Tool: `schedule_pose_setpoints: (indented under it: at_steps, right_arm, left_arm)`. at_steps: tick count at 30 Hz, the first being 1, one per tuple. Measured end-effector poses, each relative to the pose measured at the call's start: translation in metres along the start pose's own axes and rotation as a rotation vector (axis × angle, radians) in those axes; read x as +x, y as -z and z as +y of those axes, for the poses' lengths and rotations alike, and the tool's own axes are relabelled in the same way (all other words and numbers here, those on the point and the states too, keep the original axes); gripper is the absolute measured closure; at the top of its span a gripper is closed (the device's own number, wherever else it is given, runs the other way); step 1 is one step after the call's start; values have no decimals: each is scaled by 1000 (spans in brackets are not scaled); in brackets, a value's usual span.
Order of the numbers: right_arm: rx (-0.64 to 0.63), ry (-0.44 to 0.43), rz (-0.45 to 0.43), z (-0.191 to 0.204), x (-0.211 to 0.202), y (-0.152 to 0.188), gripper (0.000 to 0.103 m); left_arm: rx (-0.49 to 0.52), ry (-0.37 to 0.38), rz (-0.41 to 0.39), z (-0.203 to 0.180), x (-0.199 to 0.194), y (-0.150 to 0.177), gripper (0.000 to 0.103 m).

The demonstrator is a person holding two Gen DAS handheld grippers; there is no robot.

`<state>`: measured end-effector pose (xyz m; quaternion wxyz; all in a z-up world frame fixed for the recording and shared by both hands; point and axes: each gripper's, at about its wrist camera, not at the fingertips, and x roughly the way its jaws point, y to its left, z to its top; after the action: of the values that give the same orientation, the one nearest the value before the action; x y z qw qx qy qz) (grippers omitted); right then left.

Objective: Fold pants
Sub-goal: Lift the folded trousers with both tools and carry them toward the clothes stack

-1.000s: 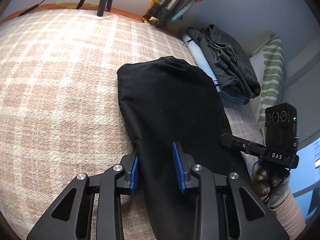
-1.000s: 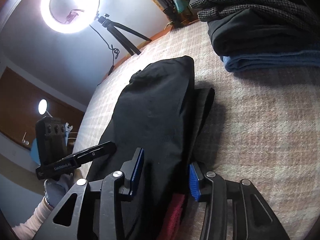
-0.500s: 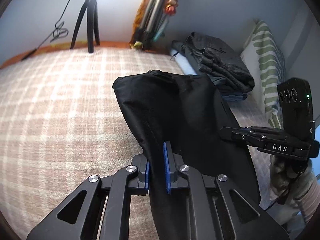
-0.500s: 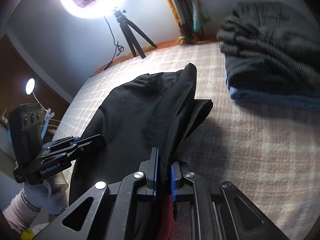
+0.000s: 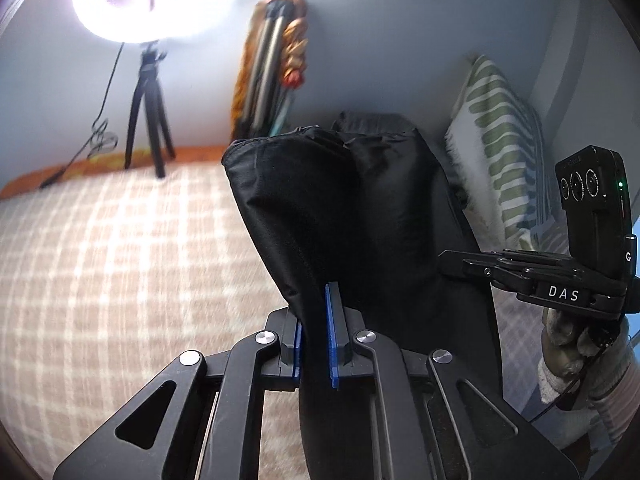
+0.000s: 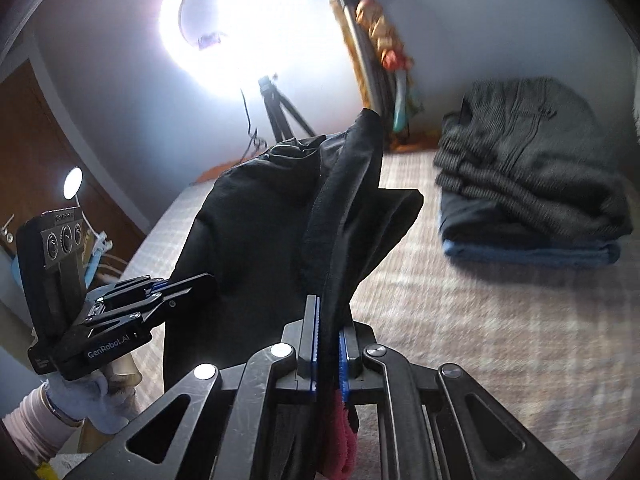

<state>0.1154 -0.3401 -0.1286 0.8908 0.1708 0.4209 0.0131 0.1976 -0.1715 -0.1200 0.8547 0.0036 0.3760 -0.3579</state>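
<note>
Black pants hang lifted above the checked bedspread, held at their near end by both grippers. My left gripper is shut on one edge of the black fabric, its blue pads pinching the cloth. In the right wrist view my right gripper is shut on the other edge of the pants; a bit of pink fabric shows below its pads. Each view shows the other gripper beside the pants: the right gripper and the left gripper. The far end of the pants droops toward the bed.
A stack of folded dark and blue clothes lies on the bed at the far right. A green-striped pillow leans on the wall. A ring light on a tripod stands behind the bed, next to a bundle of poles.
Both grippers closed on the near end of the pants and rose, lifting the fabric off the bed. The pants now hang bunched instead of lying flat.
</note>
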Motion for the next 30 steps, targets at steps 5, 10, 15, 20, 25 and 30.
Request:
schedule_pose_setpoints:
  at_steps: [5, 10, 15, 20, 25, 30]
  right_arm:
    - [2, 34, -66, -12, -30, -21, 97]
    - [14, 80, -130, -36, -58, -49, 98]
    - [36, 122, -166, -67, -71, -80, 98]
    - [50, 178, -190, -103, -69, -115, 98]
    - [56, 231, -205, -138, -65, -144, 97]
    - [75, 281, -208, -175, -51, -166, 97]
  left_arm:
    - [55, 22, -40, -24, 4, -34, 95]
    - [94, 55, -67, -50, 23, -73, 95]
    - [116, 80, -81, -74, 55, -115, 95]
    - [149, 85, -84, -98, 95, -154, 95]
    - [150, 101, -79, -114, 132, -179, 95]
    - [149, 85, -50, -127, 177, -194, 95]
